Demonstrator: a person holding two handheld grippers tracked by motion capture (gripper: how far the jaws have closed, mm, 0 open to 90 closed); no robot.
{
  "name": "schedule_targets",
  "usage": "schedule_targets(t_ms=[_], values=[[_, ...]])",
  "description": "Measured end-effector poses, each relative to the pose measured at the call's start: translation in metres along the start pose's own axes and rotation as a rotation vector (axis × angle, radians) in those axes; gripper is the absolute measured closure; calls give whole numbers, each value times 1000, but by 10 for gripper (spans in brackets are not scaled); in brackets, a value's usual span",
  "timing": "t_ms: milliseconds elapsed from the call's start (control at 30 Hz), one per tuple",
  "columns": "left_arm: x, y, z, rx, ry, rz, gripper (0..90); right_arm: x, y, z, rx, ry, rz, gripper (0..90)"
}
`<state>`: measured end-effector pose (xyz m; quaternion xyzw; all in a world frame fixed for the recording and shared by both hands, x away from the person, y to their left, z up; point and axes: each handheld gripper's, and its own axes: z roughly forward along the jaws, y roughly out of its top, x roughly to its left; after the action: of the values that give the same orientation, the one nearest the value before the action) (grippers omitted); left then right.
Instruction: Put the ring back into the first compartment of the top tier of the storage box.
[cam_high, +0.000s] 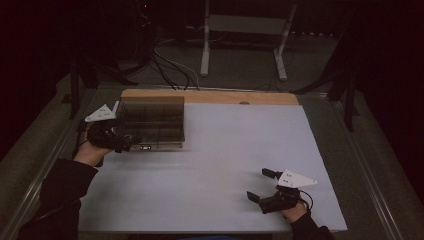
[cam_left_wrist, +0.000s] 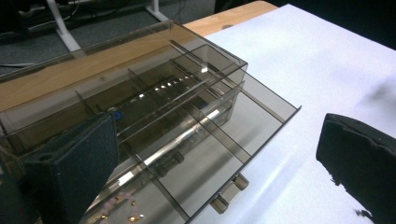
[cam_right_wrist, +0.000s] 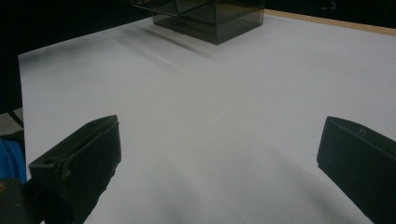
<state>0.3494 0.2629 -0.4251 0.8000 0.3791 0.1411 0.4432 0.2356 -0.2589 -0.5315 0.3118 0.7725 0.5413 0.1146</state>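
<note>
At the far-left part of the desk sits the smoked clear organizer box, its back close to the strip of bare wood along the desk's far edge. Its drawer is slid part way out toward me, dividers showing; a few small gold bits lie in the near compartment.

My left hand comes in from the left edge, sleeve low along the desk side, wrist about level. Left tool points right, at the box's front-left corner. Jaws spread wide, pinching nothing: in the left gripper view one jaw overlaps the box's near-left corner, contact can't be told; the other hangs over bare white desk, apart from the drawer front and its small handle.

My right hand rests at the near-right of the desk, well apart from the box. Right tool points left across the desk, jaws spread wide, nothing between them, bare white surface under them.

Room: open white desk between box and right tool, and all along the right side. Box front is well back from the near edge; its left side is near the desk's left edge, where my left hand sits.
</note>
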Motion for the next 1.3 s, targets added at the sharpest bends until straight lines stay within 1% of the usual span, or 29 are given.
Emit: schedule_targets(t_ms=[233,367,433,500,767,1033,1100,1300], values=[[-9,-1,1,2,-35,17,8,0,0,0,2,-2,-3,0],[-17,-1,1,-3,-68,26,8,1,0,0,1,-1,-1,0],[-21,-2,2,-3,-77,39,8,1,0,0,2,-1,-2,0],[-26,-3,3,-3,-92,39,9,1,0,0,1,-1,-2,0],[-46,-11,9,0,-138,74,9,1,0,0,3,-1,-7,0],[-62,-17,11,-3,-182,94,8,2,0,0,3,0,-9,0],[-66,-19,12,2,-189,107,8,2,0,0,5,1,-9,0],[-76,-27,14,-7,-221,121,8,2,0,0,4,1,-9,0]])
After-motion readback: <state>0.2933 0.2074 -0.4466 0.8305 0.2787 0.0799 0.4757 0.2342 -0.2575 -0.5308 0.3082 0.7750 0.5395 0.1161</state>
